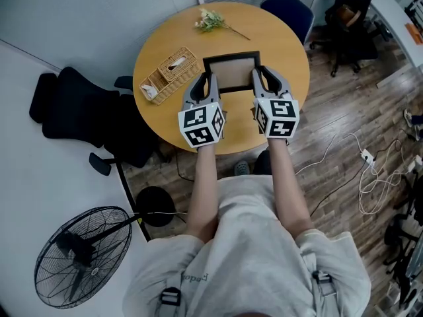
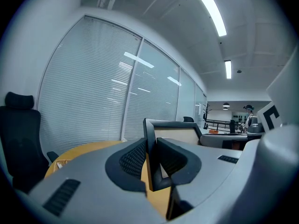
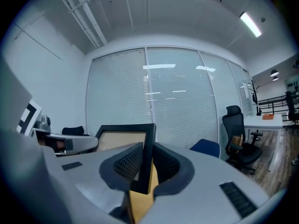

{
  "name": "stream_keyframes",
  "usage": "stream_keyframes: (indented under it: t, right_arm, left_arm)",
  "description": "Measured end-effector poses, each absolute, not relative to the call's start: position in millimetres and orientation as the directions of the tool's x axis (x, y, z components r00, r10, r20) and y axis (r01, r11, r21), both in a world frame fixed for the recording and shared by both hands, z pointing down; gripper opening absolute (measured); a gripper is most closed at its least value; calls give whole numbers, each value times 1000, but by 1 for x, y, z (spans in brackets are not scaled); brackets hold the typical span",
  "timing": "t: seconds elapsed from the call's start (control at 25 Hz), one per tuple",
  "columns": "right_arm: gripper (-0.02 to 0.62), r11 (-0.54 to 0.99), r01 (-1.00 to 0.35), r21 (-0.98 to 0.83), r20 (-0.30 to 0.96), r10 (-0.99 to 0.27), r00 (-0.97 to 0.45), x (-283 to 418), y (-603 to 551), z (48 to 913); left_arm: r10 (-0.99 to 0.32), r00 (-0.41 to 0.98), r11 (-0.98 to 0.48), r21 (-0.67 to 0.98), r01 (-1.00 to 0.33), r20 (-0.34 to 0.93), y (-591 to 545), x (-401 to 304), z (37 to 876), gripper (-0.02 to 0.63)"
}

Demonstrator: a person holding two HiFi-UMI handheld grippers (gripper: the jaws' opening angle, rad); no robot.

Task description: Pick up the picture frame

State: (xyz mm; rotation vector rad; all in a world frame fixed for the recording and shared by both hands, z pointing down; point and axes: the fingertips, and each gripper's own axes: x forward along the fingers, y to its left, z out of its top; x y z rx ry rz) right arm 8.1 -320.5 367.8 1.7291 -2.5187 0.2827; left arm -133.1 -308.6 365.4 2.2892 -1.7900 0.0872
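Round wooden worktop [image 1: 158,55] below, and right at the near end both pairs of tongs are on the job. The left tongs [image 1: 210,79] are closed narrow on the left rail of the picture frame [image 1: 231,71]. The right tongs [image 1: 258,76] are clamped the same way on its right rail. Both gripper views show a ribbed pad on each face of the thin black moulding [image 2: 149,139] [image 3: 148,143].

The frame sits squarely between the two, over the middle of the worktop. I'd call it light and rigid, with smooth, narrow rails that could slip or twist in a one-sided pinch. The two side rails are the sensible hold, and any glass in it would want an even, gentle squeeze.

Just left of the frame lies a wicker tray [image 1: 170,71]. Beyond the frame is a flower sprig [image 1: 211,22], and further off a blue chair [image 1: 287,8].

Hard calls: I can't say whether the frame's underside touches the worktop or is clear of it. Its near rail is hidden behind the marker cubes, the pale panel may or may not be glazed, and any back stand is out of sight.
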Motion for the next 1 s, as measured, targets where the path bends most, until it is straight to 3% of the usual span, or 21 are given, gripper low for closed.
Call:
stream_keyframes:
  t: [1.0]
  right_arm:
    - [72,365,-925,-107,165,-911,-379,9,-311,370]
  left_arm:
    - [-945,259,-233,148,-961,199,-300,-132,370,91]
